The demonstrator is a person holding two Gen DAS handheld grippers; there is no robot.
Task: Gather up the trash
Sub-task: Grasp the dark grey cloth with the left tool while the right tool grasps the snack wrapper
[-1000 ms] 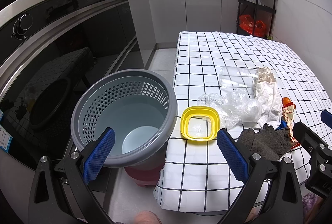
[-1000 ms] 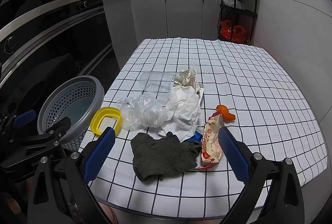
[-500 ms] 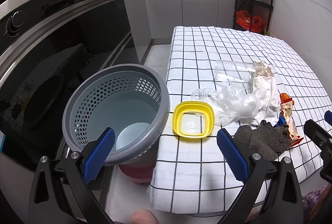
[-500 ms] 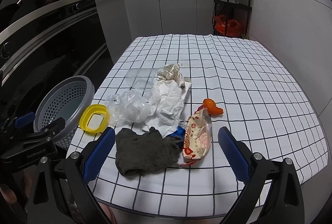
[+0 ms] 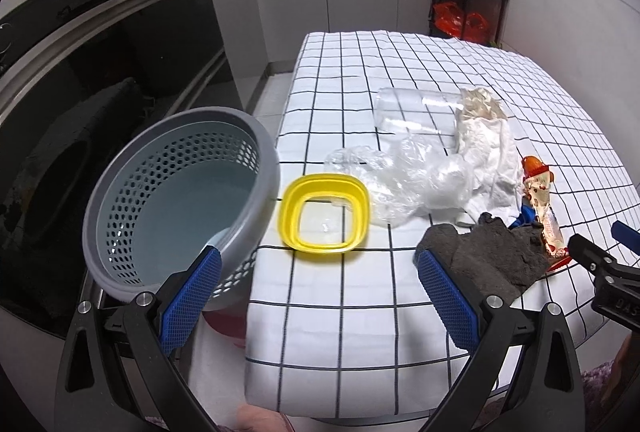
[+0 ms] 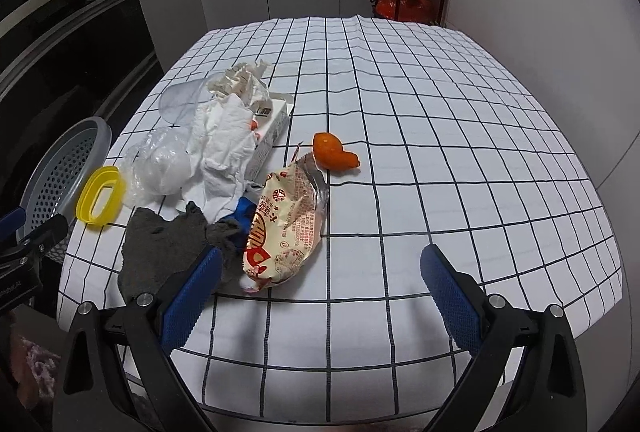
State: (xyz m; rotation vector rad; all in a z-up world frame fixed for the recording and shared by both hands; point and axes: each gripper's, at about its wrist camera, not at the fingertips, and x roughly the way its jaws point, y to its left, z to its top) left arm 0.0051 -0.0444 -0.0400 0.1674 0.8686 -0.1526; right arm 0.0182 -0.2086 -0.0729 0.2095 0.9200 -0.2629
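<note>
A dim kitchen with grey cabinets surrounds a counter (image 6: 400, 112) under a white grid-checked cloth, and over the last second both cameras have closed in on the litter, so the approach is underway but nothing is collected yet. Furthest left, beyond the left finger of the left gripper (image 5: 316, 284), the perforated grey basket (image 5: 96, 216) sits off the counter's edge, holding no trash that can be seen. Ahead, between the left gripper's wide-spread, empty fingers, lies the yellow lid (image 5: 324, 212), now nearer than a second ago. Past it sit the crumpled clear plastic (image 5: 408, 184), a clear cup on its side (image 5: 416, 112) and a white paper wad (image 5: 492, 152). The dark grey rag (image 6: 168, 248) lies just beyond the left finger of the right gripper (image 6: 320, 284), whose fingers are also apart and hold nothing. The snack wrapper (image 6: 284, 232) now lies just ahead of that left finger, with the orange scrap (image 6: 332, 152) further ahead. The wrapper looks like the right gripper's likely first pick.
</note>
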